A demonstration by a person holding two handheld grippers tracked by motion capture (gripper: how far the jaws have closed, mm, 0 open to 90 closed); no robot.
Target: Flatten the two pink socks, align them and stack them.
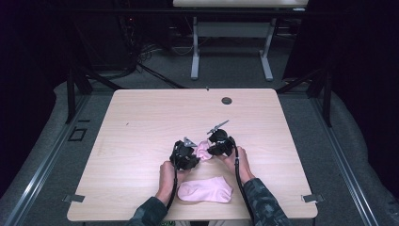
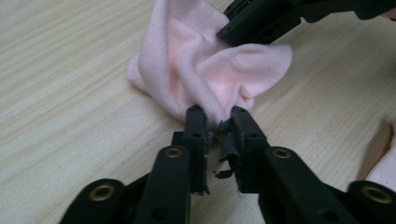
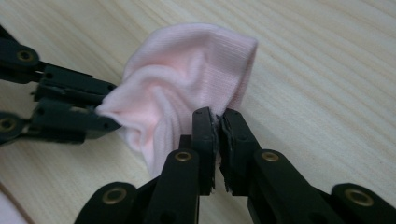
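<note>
A crumpled pink sock (image 1: pixel 203 149) lies on the wooden table (image 1: pixel 141 122) between both grippers. My left gripper (image 2: pixel 217 119) is shut on one edge of this pink sock (image 2: pixel 196 60), the cloth pinched between its tips. My right gripper (image 3: pixel 218 116) is shut on the opposite edge of the sock (image 3: pixel 182 79). In the high view the left gripper (image 1: pixel 192 155) sits left of the sock and the right gripper (image 1: pixel 214 147) right of it. The other gripper's jaws show across the sock in each gripper view. A second pink sock (image 1: pixel 206 189) lies flat near the table's front edge, between the forearms.
A small dark round hole (image 1: pixel 227 100) sits near the table's far edge. Beyond the table stand a white table frame (image 1: pixel 230 52) and cables on the grey floor. Bare wood stretches to the left, right and far side of the hands.
</note>
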